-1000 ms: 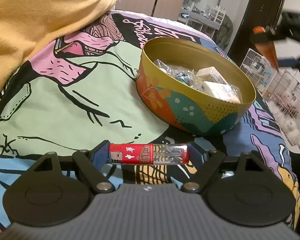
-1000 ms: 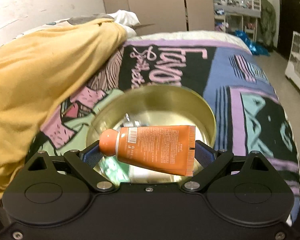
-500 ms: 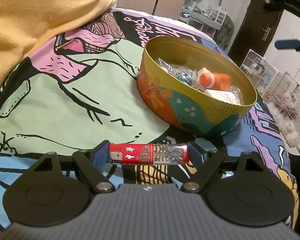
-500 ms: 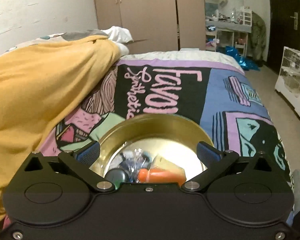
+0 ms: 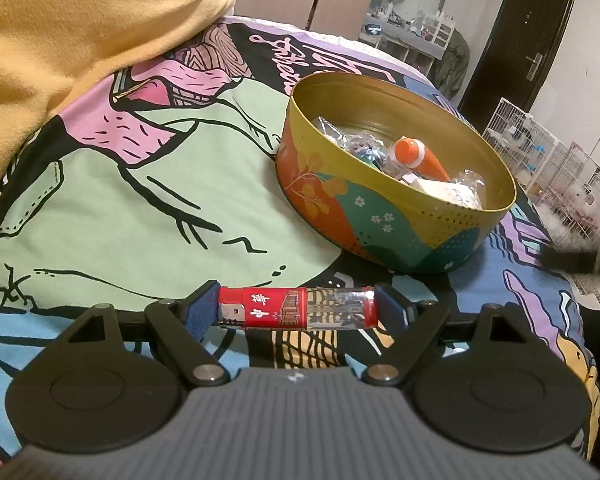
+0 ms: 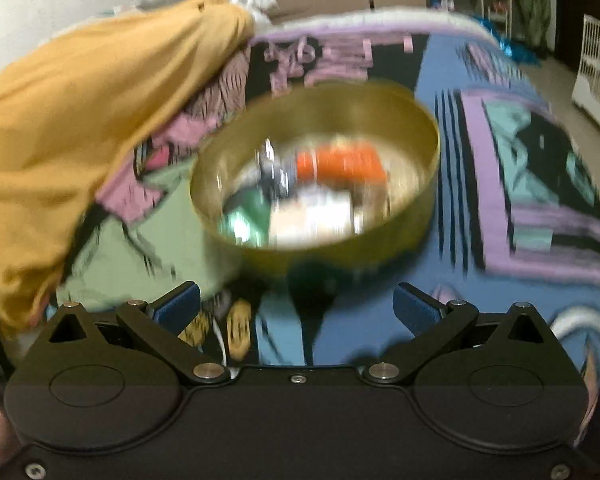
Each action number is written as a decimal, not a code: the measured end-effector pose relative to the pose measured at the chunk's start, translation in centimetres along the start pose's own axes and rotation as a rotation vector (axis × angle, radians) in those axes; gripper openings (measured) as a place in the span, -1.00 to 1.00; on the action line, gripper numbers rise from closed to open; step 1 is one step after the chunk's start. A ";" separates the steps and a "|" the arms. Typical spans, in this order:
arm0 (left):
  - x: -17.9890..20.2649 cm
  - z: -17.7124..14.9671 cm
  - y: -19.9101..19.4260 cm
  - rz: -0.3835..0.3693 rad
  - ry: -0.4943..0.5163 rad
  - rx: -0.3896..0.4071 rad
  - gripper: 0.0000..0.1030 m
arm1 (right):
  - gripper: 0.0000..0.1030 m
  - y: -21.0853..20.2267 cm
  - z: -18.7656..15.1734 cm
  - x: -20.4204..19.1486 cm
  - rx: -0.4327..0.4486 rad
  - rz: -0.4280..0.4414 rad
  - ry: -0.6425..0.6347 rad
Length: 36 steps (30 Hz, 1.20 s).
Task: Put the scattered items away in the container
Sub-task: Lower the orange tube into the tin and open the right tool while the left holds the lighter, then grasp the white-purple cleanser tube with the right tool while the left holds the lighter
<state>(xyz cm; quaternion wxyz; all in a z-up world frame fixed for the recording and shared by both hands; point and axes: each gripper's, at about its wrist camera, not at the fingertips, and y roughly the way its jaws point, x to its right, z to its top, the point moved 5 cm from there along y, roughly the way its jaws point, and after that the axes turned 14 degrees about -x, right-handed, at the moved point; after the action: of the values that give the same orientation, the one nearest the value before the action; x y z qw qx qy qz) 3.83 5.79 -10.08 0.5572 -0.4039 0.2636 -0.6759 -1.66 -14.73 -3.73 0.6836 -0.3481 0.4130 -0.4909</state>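
Observation:
My left gripper (image 5: 296, 308) is shut on a red and clear lighter (image 5: 298, 307), held crosswise above the bedspread, short of the round tin (image 5: 380, 224). The tin is gold inside with orange, teal and yellow sides. In it lie an orange tube (image 5: 418, 156), clear wrappers and white packets. My right gripper (image 6: 296, 304) is open and empty, back from the tin (image 6: 340, 252) and above the bedspread. The orange tube (image 6: 340, 164) lies inside the tin in that blurred view.
A yellow blanket (image 5: 80, 32) is heaped at the left on the patterned bedspread (image 5: 140, 184). Wire pet cages (image 5: 548, 148) stand on the floor beyond the bed's right edge. A dark door (image 5: 528, 32) and wardrobes stand at the back.
My right gripper opened and dropped the orange tube into the tin, then pulled back and away from it. My left gripper has kept hold of the lighter and moved little.

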 end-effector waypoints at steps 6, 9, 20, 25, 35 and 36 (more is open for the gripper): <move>-0.6 0.1 -0.5 0.003 -0.036 0.023 0.60 | 1.00 3.3 -2.7 -0.6 -0.092 0.026 0.007; -1.2 0.3 -0.7 0.004 -0.064 0.031 0.60 | 1.00 4.2 -2.7 -1.7 -0.095 0.023 -0.037; -1.5 0.3 -0.4 0.007 -0.077 0.022 0.60 | 0.85 7.9 -3.3 -4.8 -0.130 -0.020 -0.150; -1.5 0.3 -0.4 0.006 -0.077 0.021 0.60 | 0.37 7.4 -3.4 -4.9 -0.122 -0.020 -0.181; -1.4 0.3 -0.4 0.007 -0.069 0.019 0.60 | 0.53 7.0 -3.6 -4.4 -0.124 0.029 -0.129; -1.4 0.3 -0.4 0.008 -0.069 0.019 0.60 | 0.53 7.0 -3.6 -4.3 -0.120 0.031 -0.119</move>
<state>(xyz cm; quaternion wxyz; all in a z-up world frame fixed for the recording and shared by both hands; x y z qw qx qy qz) 3.94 7.26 -9.92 0.5722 -0.4207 0.2395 -0.6620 -3.05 -8.89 -10.45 0.6923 -0.4108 0.4056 -0.4329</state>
